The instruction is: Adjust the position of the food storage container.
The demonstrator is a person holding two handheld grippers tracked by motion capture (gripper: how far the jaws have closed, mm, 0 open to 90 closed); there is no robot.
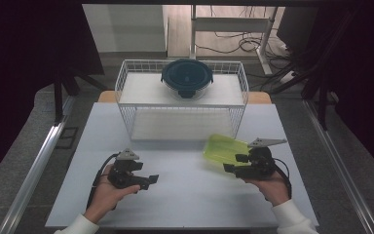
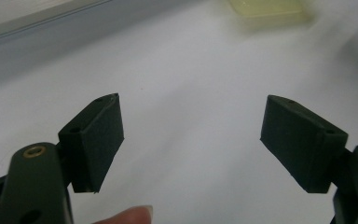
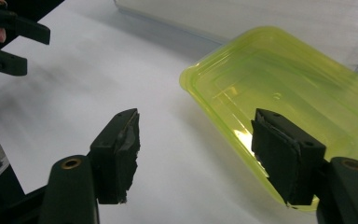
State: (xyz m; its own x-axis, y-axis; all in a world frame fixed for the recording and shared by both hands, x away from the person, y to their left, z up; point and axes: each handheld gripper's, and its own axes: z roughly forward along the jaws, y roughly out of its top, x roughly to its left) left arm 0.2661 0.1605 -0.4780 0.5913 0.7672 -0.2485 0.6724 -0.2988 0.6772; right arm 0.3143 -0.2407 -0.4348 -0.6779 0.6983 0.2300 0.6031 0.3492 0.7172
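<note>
Down at the near right of the table, the right gripper (image 1: 235, 163) sits in the person's right hand (image 1: 271, 186) with its jaws spread, and nothing is pinched between them. From the right gripper view one jaw hangs over the near rim of the yellow-green container (image 3: 289, 98) and the other over bare tabletop, so the rim falls in the gap, but neither pad looks to be pressing on it. That container is a shallow see-through plastic tub, sitting flat on the white table (image 1: 185, 195) just ahead of the right gripper, a bit in front of the wire basket (image 1: 126, 83). Over on the left, the left gripper (image 1: 148, 180) is held in the left hand (image 1: 108, 191), jaws wide apart too, nothing in them, just plain table surface under them in the left gripper view, with a fingertip (image 2: 133, 215) poking in at the bottom edge. It's pointed toward the middle of the table and is well apart from the tub, which shows blurry at the top of that view. Farther back, the white wire basket stands upside down like a little shelf, and a round glass container with a dark blue lid (image 1: 187, 77) sits on top of it. Past the table edge it's grey floor and some cables (image 1: 243, 44).
</note>
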